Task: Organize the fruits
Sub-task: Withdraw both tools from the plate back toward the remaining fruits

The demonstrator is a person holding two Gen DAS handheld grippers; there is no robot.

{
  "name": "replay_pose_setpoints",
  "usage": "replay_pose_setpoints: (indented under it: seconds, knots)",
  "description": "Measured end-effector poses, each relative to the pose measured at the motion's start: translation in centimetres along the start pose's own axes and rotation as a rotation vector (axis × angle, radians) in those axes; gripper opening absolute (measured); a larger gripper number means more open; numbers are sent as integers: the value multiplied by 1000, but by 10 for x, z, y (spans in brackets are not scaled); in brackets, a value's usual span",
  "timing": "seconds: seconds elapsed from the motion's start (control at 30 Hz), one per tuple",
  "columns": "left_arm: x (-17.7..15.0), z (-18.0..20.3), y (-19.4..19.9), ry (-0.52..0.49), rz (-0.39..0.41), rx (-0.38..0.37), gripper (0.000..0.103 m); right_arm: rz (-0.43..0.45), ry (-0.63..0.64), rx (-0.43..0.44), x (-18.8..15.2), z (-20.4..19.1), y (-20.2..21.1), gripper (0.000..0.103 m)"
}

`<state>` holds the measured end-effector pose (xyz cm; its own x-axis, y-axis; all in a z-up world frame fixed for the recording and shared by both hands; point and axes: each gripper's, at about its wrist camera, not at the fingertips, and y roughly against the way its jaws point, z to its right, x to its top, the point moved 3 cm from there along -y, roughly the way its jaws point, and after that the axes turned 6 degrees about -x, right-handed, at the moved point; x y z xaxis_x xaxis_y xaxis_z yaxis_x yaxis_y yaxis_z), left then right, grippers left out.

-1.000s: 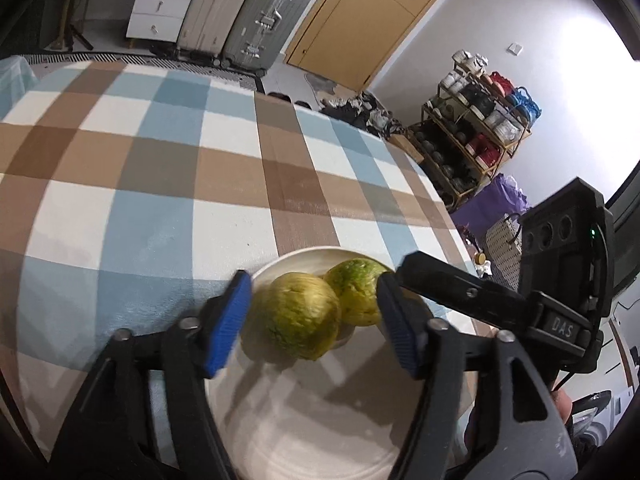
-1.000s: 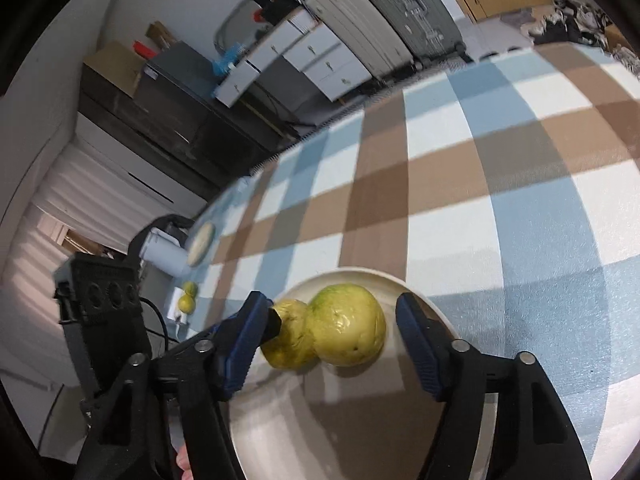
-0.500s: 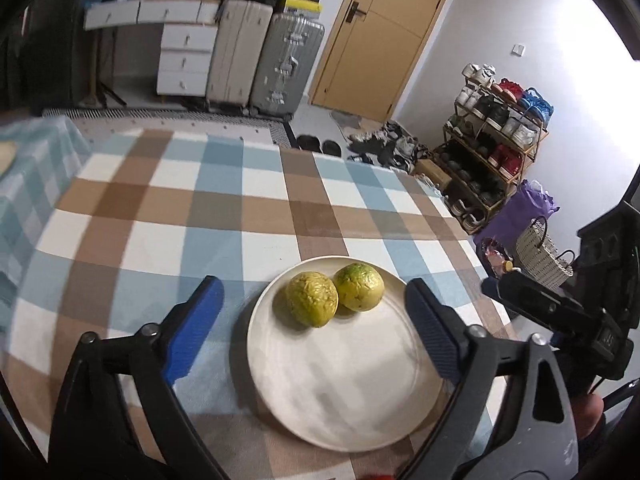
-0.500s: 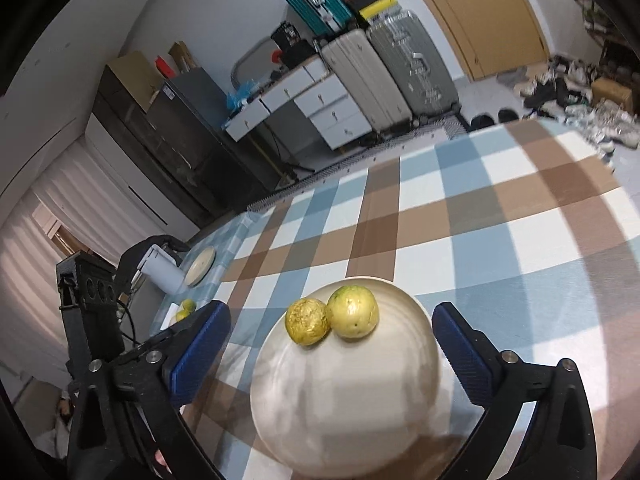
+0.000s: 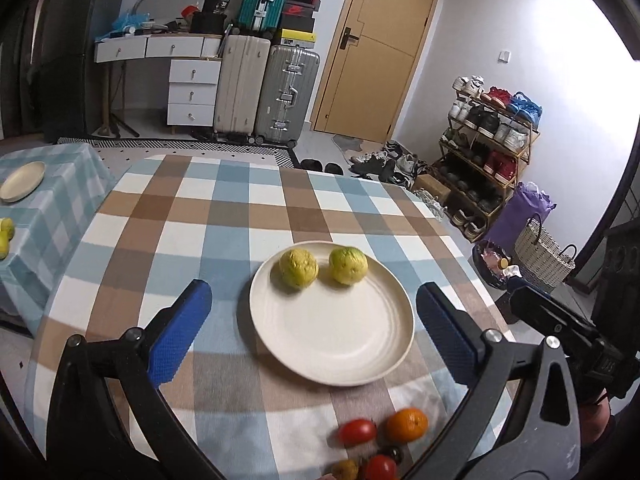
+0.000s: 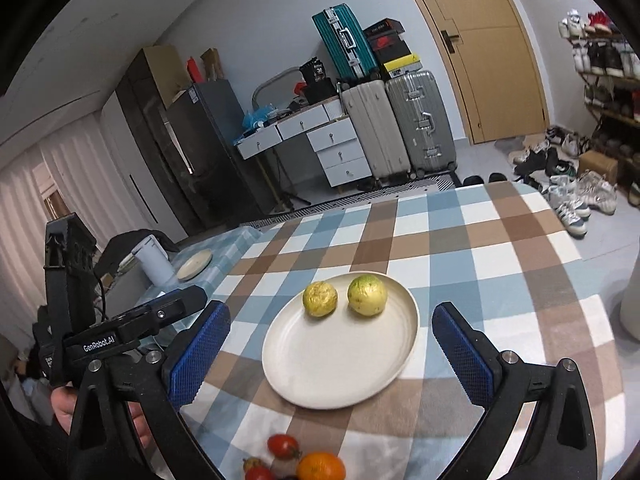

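Note:
A cream plate sits on the checked tablecloth. Two yellow-green fruits lie side by side at its far rim, one on the left and one on the right. My left gripper hangs above the plate's near side; its jaws are opening, nothing between the blue pads. My right gripper stands open and holds nothing, also back from the fruits. At the near table edge lie a red tomato, an orange and several smaller fruits.
A lower side table to the left carries a small plate and yellow fruits. A white jug stands near it. Beyond the table's far edge stand suitcases, drawers and a shoe rack.
Both grippers let go of the two fruits, opened wide, and drew back and up from the plate. The fruits stay on the plate. The small fruits at the near edge came into view.

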<state>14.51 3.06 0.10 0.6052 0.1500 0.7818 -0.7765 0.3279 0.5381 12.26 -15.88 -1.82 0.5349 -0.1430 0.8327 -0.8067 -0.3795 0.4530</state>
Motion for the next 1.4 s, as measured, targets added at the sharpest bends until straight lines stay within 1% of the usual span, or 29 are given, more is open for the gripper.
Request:
replay_pose_setpoints:
  seconds: [0.13,0.23,0.27,0.43,0.6,0.73,0.9,1.07,1.3,1.4]
  knots:
    - [-15,6,22,-13,10,12,102,19,44,-37,-13,-10,20,103]
    - [-27,11,41,-38,33,64,102,29,67,-54,-24,-16,34,103]
    - [-29,12,45,-41,37,69,102,30,75,-61,-28,-18,39,103]
    - [-50,16,69,-32,43,57,102,35,120,-91,-50,-26,54,103]
    - [-85,19,81,-16,15,45,102,0,115,-42,-76,-30,63,103]
    - [-113,16,82,1,-22,39,102,-29,142,-42,-97,-36,66,103]
    - [-134,10,77,28,-58,29,102,-49,168,-29,-119,-41,72,103]
    - [-147,8,76,40,-62,23,102,-90,209,-21,-143,-45,74,103]
    - [-161,4,69,51,-89,17,102,-165,198,0,-170,-40,66,102]
    - [-163,3,68,54,-98,20,102,-194,197,11,-180,-40,62,97]
